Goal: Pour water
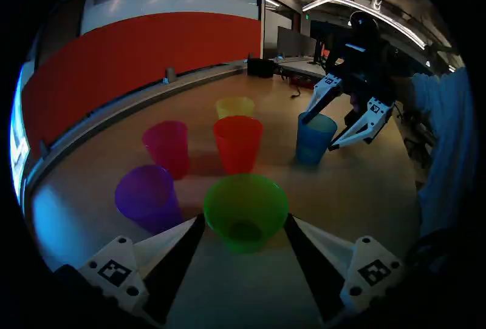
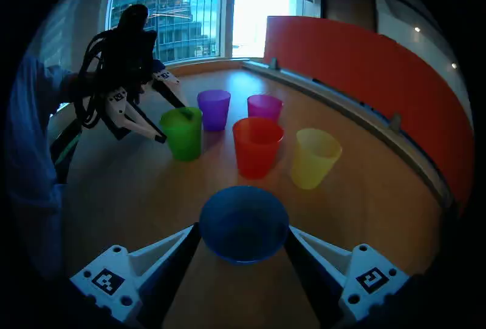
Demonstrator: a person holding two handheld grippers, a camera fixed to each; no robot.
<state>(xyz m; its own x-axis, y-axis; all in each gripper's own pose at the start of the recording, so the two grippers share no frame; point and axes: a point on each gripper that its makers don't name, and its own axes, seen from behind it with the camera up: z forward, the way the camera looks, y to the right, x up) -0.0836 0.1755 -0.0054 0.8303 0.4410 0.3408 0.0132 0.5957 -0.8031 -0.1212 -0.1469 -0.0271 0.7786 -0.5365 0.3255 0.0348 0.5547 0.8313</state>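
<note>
In the left gripper view, the left tongs [image 1: 245,220] are reaching forward low over the tabletop [image 1: 352,189] and closing narrowly around a translucent green cup [image 1: 246,210], with one finger pressing on each side of its rim. The cup is standing upright at the near edge of the group, its mouth facing up; whether it is holding water is not showing clearly. In the right gripper view, the right tongs [image 2: 243,227] are doing the same to a blue cup [image 2: 244,223], which is sitting upright between the two fingers, both of them touching its sides. Just beside the green cup, to its left in the left gripper view, a purple cup [image 1: 147,198] is standing. Behind it a pink cup [image 1: 166,147] is standing to the left and a red cup [image 1: 237,144] in the middle, and a yellow cup [image 1: 234,107] is standing farther back, behind the red one. All are upright and apart from one another. To the far right in that view, the right tongs are slanting down onto the blue cup, one finger on each side, and a person's pale blue sleeve [image 1: 449,147] is stretching along the right edge. Beyond the tabletop a red wall [image 1: 140,56] is running across the far side.
</note>
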